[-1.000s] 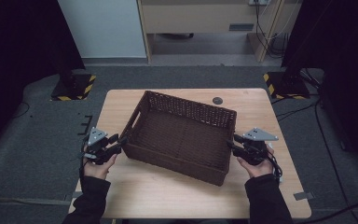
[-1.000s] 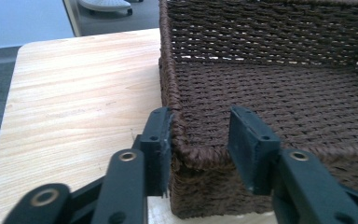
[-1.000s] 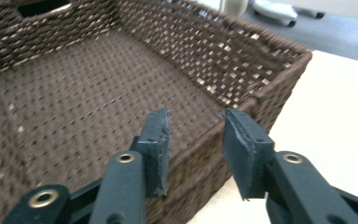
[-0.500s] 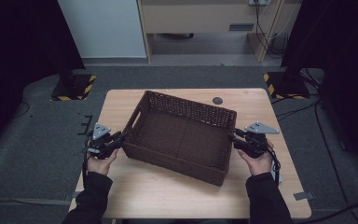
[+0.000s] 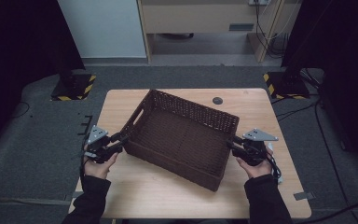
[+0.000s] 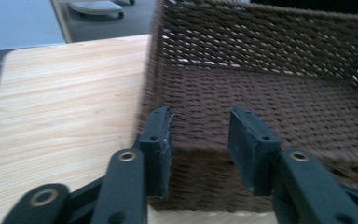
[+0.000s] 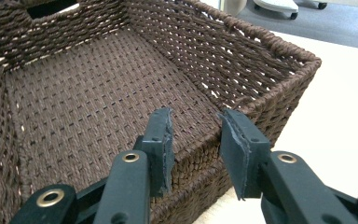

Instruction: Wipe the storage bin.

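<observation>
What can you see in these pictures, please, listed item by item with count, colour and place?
Basket: one, dark brown woven, empty, set askew in the middle of the table, with a handle cut-out in its left end wall.
Table: one, light wood, under the basket.
Small round disc: one, dark, on the table beyond the basket, toward the far right.
Striped bases: two, black and yellow, on the grey floor at the table's far corners.
Cabinet: one, pale wood, at the back of the room.
Left gripper: one, black, at the basket's left corner; jaws have just been opening, standing either side of the rim.
Right gripper: one, black, at the basket's right end; jaws apart astride the rim.
Hands: two, holding the grippers, dark sleeves.
</observation>
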A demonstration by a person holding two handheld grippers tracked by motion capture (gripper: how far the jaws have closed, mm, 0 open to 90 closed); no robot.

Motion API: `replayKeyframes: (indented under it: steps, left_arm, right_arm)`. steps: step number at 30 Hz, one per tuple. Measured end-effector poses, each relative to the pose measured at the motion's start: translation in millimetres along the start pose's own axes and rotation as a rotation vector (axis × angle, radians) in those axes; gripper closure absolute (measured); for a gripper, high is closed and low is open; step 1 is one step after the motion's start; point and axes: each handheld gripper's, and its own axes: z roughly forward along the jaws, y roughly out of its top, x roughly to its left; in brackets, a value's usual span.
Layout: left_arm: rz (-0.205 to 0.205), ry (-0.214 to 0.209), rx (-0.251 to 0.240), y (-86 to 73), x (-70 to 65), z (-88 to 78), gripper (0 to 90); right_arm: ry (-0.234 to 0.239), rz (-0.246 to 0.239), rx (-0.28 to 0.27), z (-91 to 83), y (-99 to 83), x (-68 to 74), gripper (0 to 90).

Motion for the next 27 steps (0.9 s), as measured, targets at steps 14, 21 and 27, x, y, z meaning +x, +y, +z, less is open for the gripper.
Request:
replayKeyframes:
  steps: [14, 21, 27]
  left_arm:
    - [0.036, 0.035, 0.002, 1.3, 0.4, 10.7, 55.7]
    - [0.004, 0.023, 0.012, 3.3, -0.7, 11.1, 49.3]
    - [0.000, -0.016, 0.012, 1.1, -12.8, 9.6, 45.2]
  right_arm:
    - [-0.058, 0.002, -0.039, 11.1, 8.1, -17.8, 49.3]
    - [-0.033, 0.021, -0.023, 14.7, 4.6, -17.6, 55.7]
    - [-0.027, 0.031, -0.006, 10.3, 4.2, -14.2, 60.3]
